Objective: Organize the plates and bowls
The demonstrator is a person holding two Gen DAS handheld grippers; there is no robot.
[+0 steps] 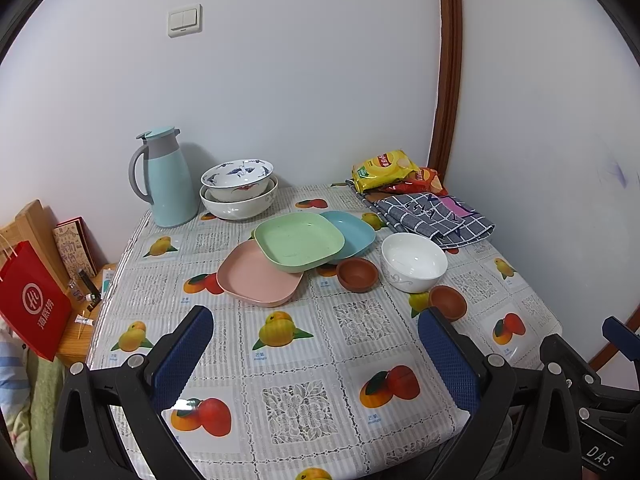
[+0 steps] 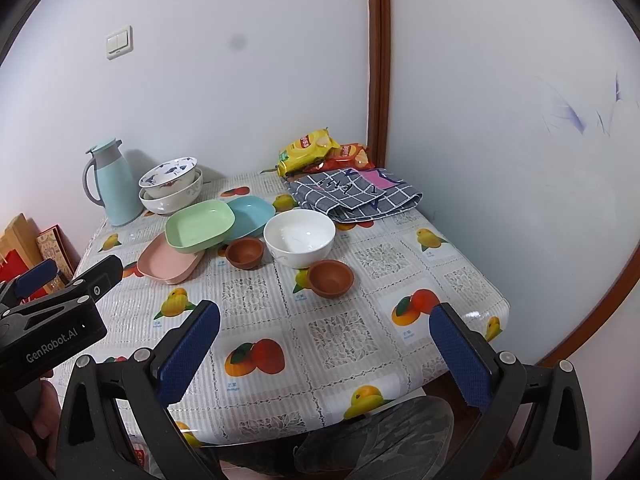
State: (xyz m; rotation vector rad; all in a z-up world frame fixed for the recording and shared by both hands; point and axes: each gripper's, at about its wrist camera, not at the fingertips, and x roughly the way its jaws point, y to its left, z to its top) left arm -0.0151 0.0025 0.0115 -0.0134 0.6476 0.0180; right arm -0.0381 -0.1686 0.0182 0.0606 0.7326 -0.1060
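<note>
A green square plate (image 1: 299,240) (image 2: 200,225) lies tilted on a pink plate (image 1: 256,276) (image 2: 168,260) and a blue plate (image 1: 354,232) (image 2: 252,214) mid-table. A white bowl (image 1: 414,262) (image 2: 300,237) stands to their right with two small brown clay bowls beside it, one (image 1: 357,275) (image 2: 245,253) left and one (image 1: 448,302) (image 2: 331,278) nearer. A blue-patterned bowl sits in a larger white bowl (image 1: 238,192) (image 2: 172,190) at the back. My left gripper (image 1: 316,344) and right gripper (image 2: 324,340) are open, empty, above the table's near edge.
A light-blue thermos jug (image 1: 168,180) (image 2: 114,186) stands back left. Snack bags (image 1: 386,170) (image 2: 316,152) and a folded checked cloth (image 1: 434,216) (image 2: 356,194) lie back right. Walls close the far and right sides. A red bag (image 1: 32,304) stands on a low stand left.
</note>
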